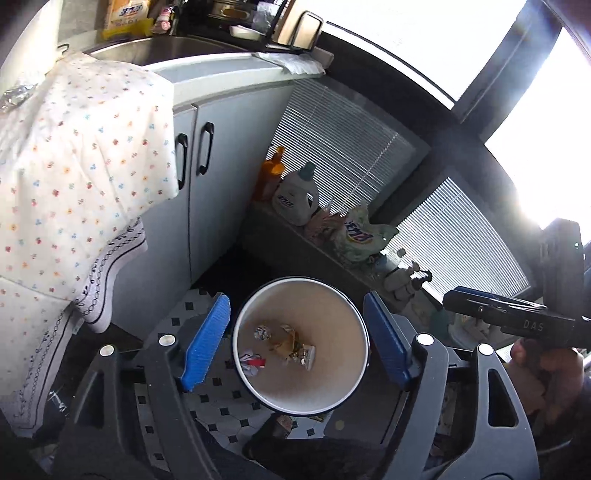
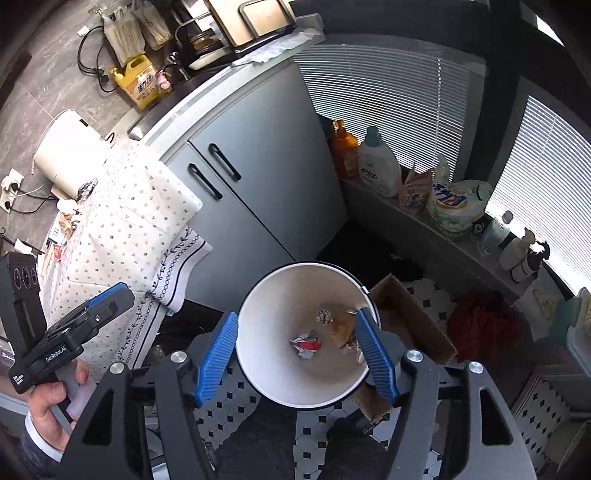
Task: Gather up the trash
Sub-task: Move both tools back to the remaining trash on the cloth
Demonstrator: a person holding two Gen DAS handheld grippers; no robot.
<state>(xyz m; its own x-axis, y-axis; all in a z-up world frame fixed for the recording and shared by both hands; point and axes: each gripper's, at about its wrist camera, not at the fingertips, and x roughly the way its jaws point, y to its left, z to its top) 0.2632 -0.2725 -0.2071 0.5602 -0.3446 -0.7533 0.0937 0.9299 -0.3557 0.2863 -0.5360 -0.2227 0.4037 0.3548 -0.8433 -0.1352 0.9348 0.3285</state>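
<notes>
Both grippers, left (image 1: 295,343) & right (image 2: 297,354), hang w/ fingers apart, empty, directly above white bin (image 1: 258,391) on tiled floor; crumpled trash (image 1: 291,347) lies at bin bottom, straight below.

Grey cabinet (image 2: 258,177) standing on black-and-white tiled floor (image 2: 229,402), slatted blinds (image 2: 388,99) hanging right of it, daylight glaring through window (image 1: 406,33) above, floral cloth (image 2: 125,221) draping left of it.
</notes>
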